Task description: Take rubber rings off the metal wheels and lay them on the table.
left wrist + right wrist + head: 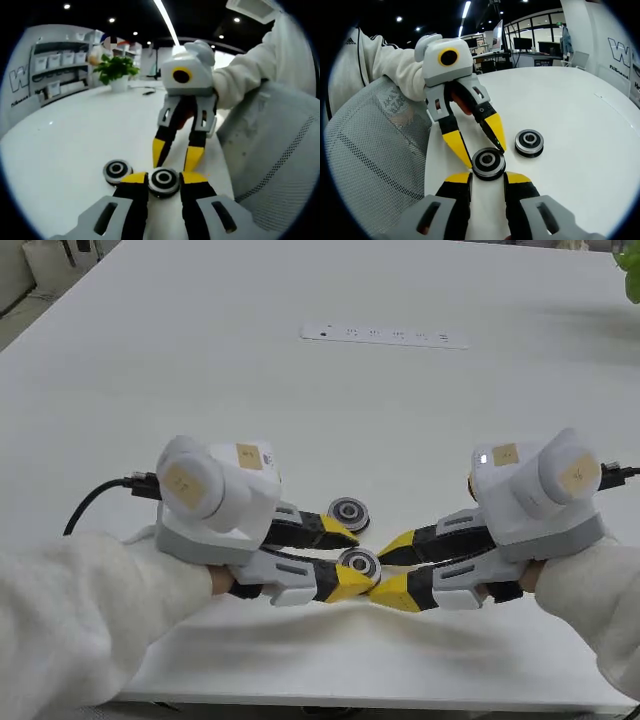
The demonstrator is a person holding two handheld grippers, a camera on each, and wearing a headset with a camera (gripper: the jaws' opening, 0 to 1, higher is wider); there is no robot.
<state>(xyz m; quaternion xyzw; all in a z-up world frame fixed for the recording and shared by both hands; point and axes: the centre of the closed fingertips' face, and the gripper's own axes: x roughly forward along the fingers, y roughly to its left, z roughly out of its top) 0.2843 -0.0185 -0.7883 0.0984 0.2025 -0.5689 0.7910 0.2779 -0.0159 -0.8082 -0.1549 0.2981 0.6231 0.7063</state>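
**A:** Starting nearest: a grey mesh chair back point(375, 150) at the front edge of the white desk point(300, 410), and a white sleeve point(60, 610) behind each hand-held gripper.

**B:** Clenched, on the left?

**A:** Clenched on the near wheel point(358, 563), yes. Seen along the left hand-held gripper point(164, 176), one yellow tip pressed against each side of the wheel.

**B:** And on the right?

**A:** Harder to say. Jaws of the right hand-held gripper point(488, 178) parted, tips set either side of the same wheel's edge, pointing straight at the left tips. Squeezing or only flanking it: impossible to tell.

**B:** Lifted or lying?

**A:** Lying flat on the desk, close to the front edge, between the two pairs of tips, with the black rubber ring point(475, 164) around its rim.

**B:** Anything just beyond?

**A:** A second wheel point(348, 510), flat on the desk too, just beside the farther jaw of the left hand-held gripper and apart from the first wheel.

**B:** Farther out?

**A:** A white power strip point(385, 335) lying across the desk, well away from both wheels. At the far end, in the left gripper view, a potted plant point(116, 67), and behind it shelves point(57, 60) of white bins.
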